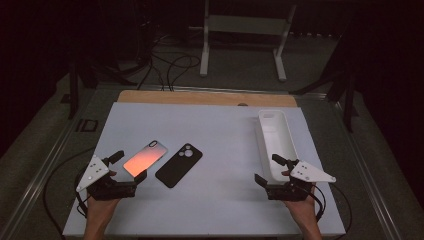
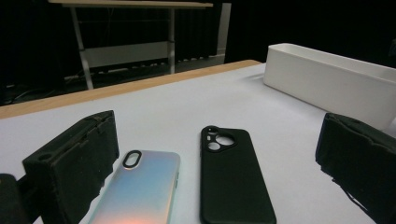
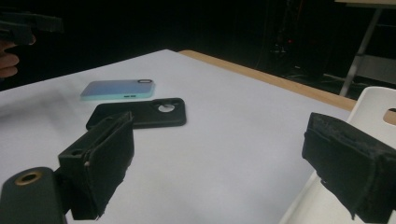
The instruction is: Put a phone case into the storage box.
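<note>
tongs gape wide and empty: left tongs just beside the iridescent phone case, right tongs well apart from it, at the white tray.

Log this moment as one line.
left gripper: open, by shiny phone case | right gripper: open, by white tray | black phone case: flat on table, untouched

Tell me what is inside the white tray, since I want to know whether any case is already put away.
The white tray looks bare along its floor in the high view. Its near end is hidden behind the right tool.
</note>
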`<state>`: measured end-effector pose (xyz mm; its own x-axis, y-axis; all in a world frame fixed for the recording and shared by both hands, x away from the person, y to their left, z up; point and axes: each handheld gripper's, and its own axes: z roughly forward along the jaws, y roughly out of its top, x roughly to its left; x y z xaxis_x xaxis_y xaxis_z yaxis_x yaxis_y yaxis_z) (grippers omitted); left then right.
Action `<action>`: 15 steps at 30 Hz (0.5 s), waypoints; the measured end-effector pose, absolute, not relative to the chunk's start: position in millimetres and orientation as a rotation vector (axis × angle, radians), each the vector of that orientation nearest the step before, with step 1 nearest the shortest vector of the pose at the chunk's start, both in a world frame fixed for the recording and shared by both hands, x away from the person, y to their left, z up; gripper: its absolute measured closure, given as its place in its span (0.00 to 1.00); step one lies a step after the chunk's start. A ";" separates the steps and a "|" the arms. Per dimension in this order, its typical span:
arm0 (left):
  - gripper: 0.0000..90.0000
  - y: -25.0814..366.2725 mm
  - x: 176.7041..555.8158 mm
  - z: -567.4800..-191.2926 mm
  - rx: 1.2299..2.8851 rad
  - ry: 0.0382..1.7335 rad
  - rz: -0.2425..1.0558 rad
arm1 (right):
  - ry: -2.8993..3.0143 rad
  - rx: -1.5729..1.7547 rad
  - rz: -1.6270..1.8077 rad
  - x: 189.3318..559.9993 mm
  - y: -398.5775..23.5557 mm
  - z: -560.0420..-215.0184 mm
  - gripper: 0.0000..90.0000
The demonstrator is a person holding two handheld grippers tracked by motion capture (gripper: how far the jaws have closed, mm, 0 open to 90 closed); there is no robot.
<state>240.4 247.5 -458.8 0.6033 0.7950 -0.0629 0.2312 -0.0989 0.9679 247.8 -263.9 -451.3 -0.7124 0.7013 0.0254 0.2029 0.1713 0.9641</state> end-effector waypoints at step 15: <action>0.00 250.4 240.3 -460.0 1.632 0.889 0.606 | 2.005 0.869 1.563 247.5 -265.8 -451.9 0.10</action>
